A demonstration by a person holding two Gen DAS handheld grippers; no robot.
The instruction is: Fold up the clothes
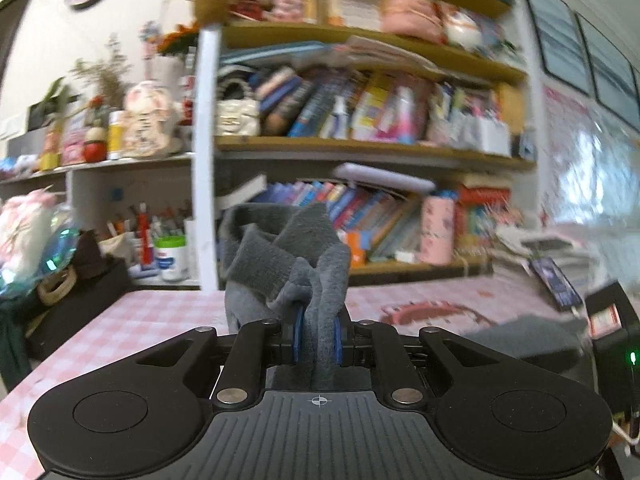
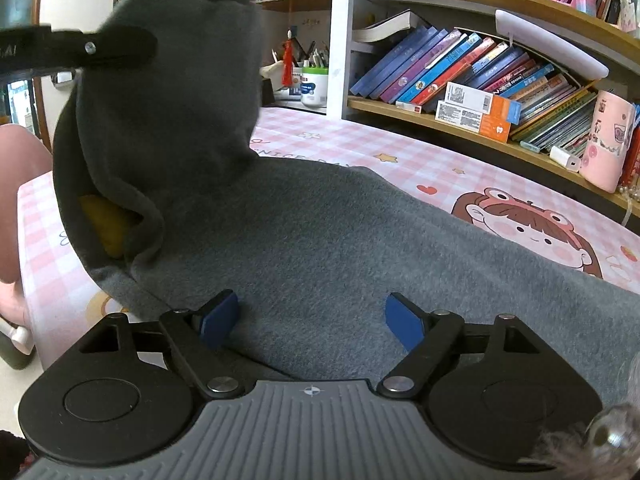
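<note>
A grey fleece garment (image 2: pixel 320 240) lies across the pink checked tablecloth (image 2: pixel 360 140). My left gripper (image 1: pixel 318 340) is shut on a bunched end of the garment (image 1: pixel 288 264) and holds it lifted above the table. In the right wrist view that lifted part hangs at the upper left, with the left gripper's arm (image 2: pixel 80 50) in front of it. My right gripper (image 2: pixel 312 316) is open, its blue pads (image 2: pixel 218 316) just above the flat part of the garment. A yellow patch (image 2: pixel 106 224) shows under the lifted fold.
A bookshelf (image 2: pixel 480 120) full of books runs along the table's far side, with a pink cup (image 2: pixel 606 140) on it. A phone (image 1: pixel 558 280) and papers lie at the table's right end. A dark bag (image 1: pixel 80 280) sits at the left.
</note>
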